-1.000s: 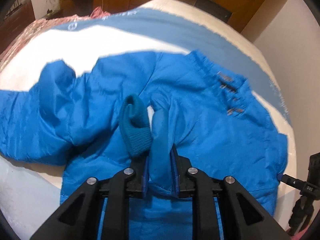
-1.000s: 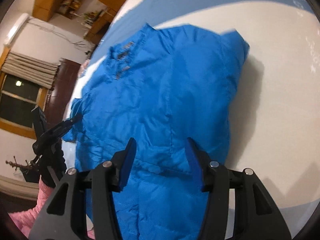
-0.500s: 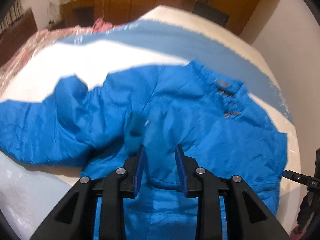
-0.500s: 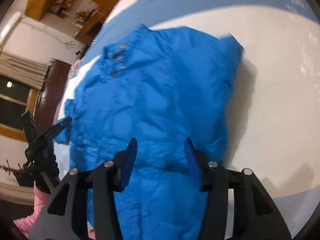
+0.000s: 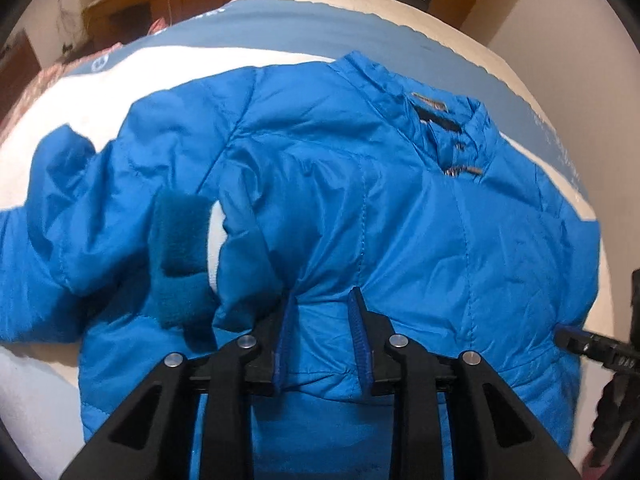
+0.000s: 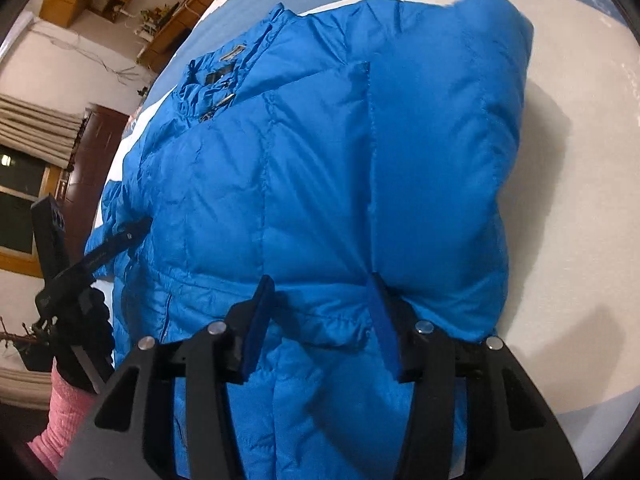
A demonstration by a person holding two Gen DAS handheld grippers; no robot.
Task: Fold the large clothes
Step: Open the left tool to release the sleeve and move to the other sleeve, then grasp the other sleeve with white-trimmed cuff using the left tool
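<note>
A bright blue padded jacket [image 5: 360,184] lies spread on the bed, collar [image 5: 440,120] at the far side. Its left sleeve is folded in, and the teal knit cuff [image 5: 180,248] lies on the jacket just left of my left gripper [image 5: 320,300]. That gripper is open, and its fingertips press down into the jacket's lower body with padding bulging between them. In the right wrist view the jacket [image 6: 320,140] fills the frame, right side folded over. My right gripper [image 6: 320,288] is open too, with its tips sunk into the padding near the hem.
The white bed sheet [image 6: 580,160] with a blue band [image 5: 320,36] lies under the jacket, bare to the right. A pink quilt [image 5: 32,88] lies at the far left. Wooden furniture [image 5: 132,8] stands behind the bed. A pink sleeve [image 6: 64,412] shows below the left gripper's body [image 6: 100,252].
My left gripper let go of the sleeve it held up; the cuff now lies to its left. Both grippers came down closer onto the jacket.
</note>
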